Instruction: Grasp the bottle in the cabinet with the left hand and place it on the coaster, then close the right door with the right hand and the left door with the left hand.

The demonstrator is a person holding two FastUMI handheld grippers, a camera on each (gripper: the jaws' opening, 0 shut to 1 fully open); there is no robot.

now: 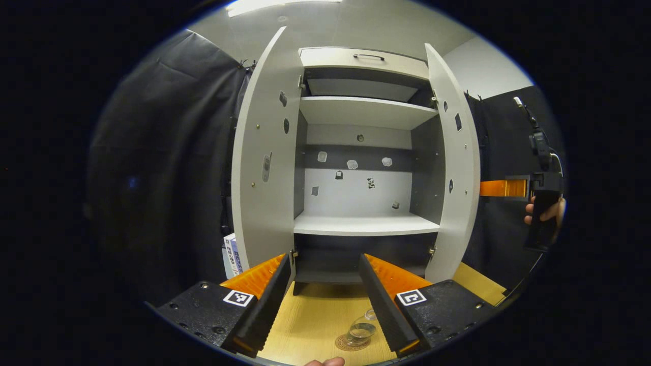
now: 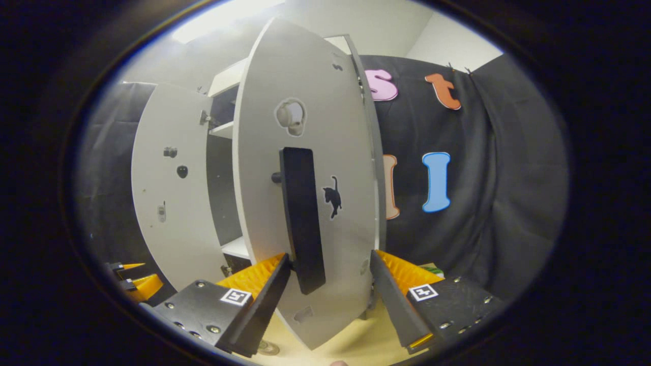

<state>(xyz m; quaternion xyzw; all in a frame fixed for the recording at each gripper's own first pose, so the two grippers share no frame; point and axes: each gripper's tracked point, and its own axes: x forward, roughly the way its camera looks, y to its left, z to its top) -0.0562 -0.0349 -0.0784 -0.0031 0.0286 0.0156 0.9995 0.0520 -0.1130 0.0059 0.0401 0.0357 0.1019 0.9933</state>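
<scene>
Bottle on coaster, both cabinet doors standing open.

The left tongs are hanging released before the cabinet, the bottle sitting on the coaster on the worktop between their fingers. The right tongs are gaping, unclenched, straddling the right door edge by its dark handle.

I see both views lit from above by a ceiling light, which burns out to plain white glare at the top edge. The cabinet is bright and sharp; its lowest recess lies in shadow. Fisheye distortion bows the right door and the left door outward. The booth wall is dim, and my edges darken.
</scene>
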